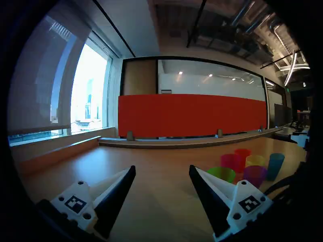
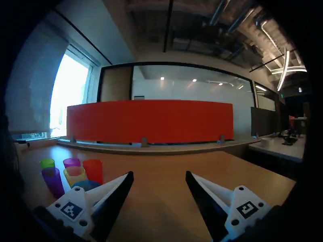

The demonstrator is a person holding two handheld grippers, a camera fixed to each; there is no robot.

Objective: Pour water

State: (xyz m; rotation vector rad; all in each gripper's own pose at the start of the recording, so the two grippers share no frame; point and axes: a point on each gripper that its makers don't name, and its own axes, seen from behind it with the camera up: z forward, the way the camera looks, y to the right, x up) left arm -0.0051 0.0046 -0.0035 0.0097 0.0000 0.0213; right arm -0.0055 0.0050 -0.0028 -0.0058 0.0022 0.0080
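Six coloured cups (image 1: 254,175) stand clustered on the bench (image 1: 161,209), at 4 o'clock in the left gripper view and 8 o'clock in the right gripper view. Left gripper (image 1: 162,167) fingers apart, empty. Right gripper (image 2: 159,173) fingers apart, empty. Bare bench runs ahead to the far edge at the red divider (image 1: 189,115).

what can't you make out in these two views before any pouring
Water in the cups: left gripper view, low angle, their own walls hide the insides.
Blue cup: right gripper view, lower part behind the right gripper's finger.
Desk items at far right: right gripper view, too small and dark.
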